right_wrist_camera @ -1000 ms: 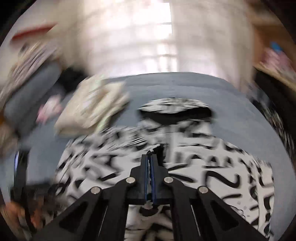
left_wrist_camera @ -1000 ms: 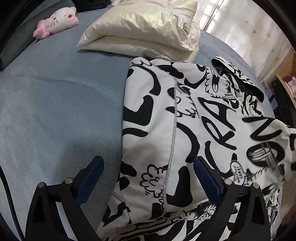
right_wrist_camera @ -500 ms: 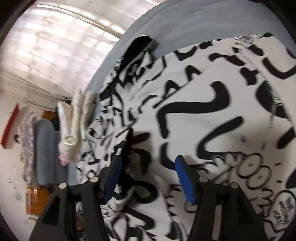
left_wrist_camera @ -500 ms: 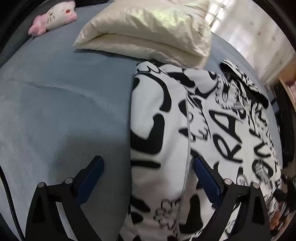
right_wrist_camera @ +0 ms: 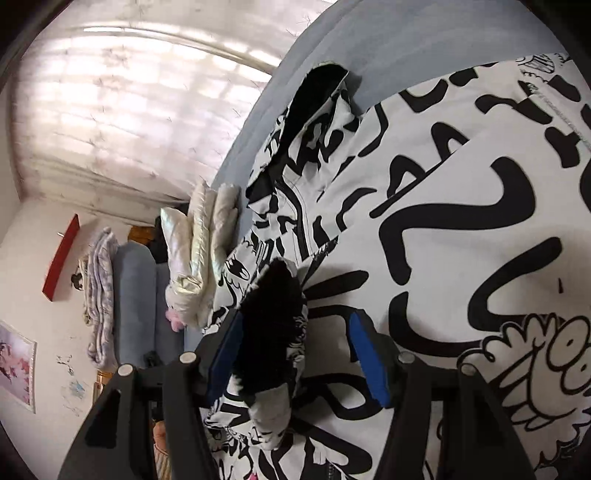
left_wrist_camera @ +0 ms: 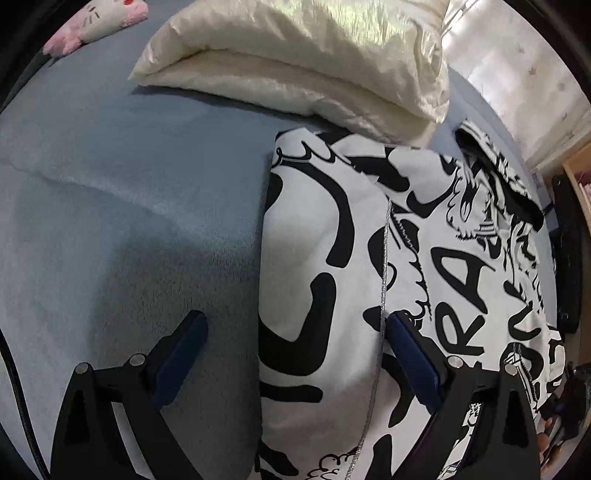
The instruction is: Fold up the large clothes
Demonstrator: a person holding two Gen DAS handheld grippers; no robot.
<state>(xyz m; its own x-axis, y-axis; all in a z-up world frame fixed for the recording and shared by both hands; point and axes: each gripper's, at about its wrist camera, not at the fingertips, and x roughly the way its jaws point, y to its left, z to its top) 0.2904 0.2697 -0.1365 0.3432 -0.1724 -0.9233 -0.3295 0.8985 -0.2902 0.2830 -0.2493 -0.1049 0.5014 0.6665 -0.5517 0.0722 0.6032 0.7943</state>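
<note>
A large white jacket with black graffiti print (left_wrist_camera: 369, 258) lies spread on the blue bed (left_wrist_camera: 129, 221). Its black-lined hood (left_wrist_camera: 491, 166) points toward the far right. My left gripper (left_wrist_camera: 295, 350) stands open and straddles the jacket's folded left edge, one finger over the bedsheet and the other over the zipper line. In the right wrist view the jacket (right_wrist_camera: 461, 221) fills the frame. My right gripper (right_wrist_camera: 295, 354) is open there. A black-lined sleeve cuff (right_wrist_camera: 269, 325) lies between its fingers against the left pad, clear of the right pad.
A folded cream puffy garment (left_wrist_camera: 314, 62) lies just beyond the jacket's top edge, and a pink plush toy (left_wrist_camera: 96, 22) sits at the far left corner. A black chair (left_wrist_camera: 565, 251) and wooden shelf (left_wrist_camera: 580, 173) stand past the bed's right side. Curtains (right_wrist_camera: 129, 92) cover the window.
The right gripper was shut; it has opened, rolled and dropped onto the jacket, with the sleeve cuff now between its fingers. The left gripper moved forward along the jacket's left edge.
</note>
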